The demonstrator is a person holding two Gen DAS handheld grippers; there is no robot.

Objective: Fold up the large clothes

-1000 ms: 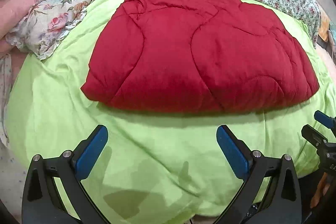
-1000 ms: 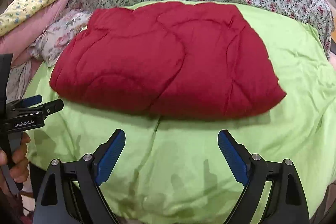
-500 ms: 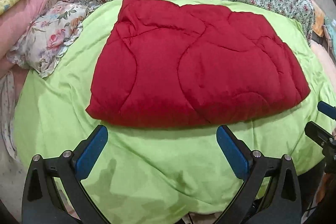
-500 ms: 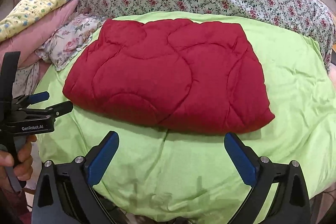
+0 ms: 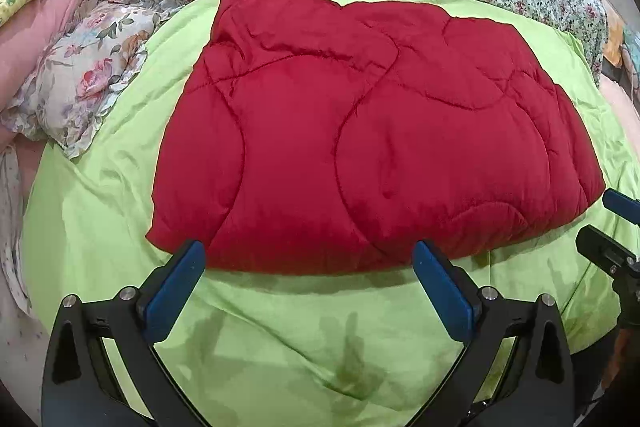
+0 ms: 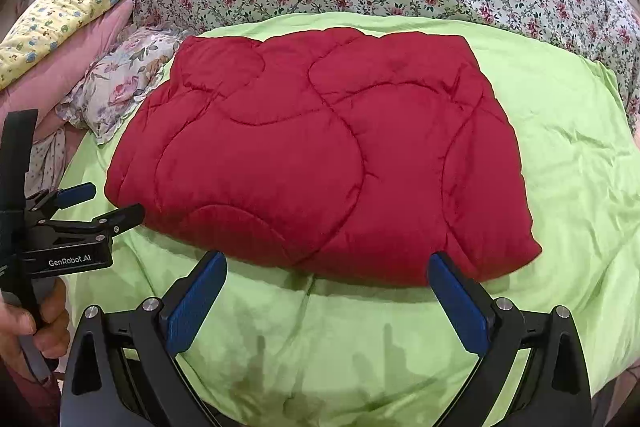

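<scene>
We see the red quilted comforter (image 5: 376, 131) lying just ahead of both grippers on the green sheet (image 5: 100, 227), its long axis running across our view. The left gripper (image 5: 308, 259) and right gripper (image 6: 326, 269) both stand released, nothing between the jaws, about equally near its front edge. It looks folded, puffy, roughly rectangular.

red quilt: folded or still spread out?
Folded. The red quilt lies as a compact, thick rectangle with rounded doubled edges on the green sheet; neither claw touches it.
</scene>
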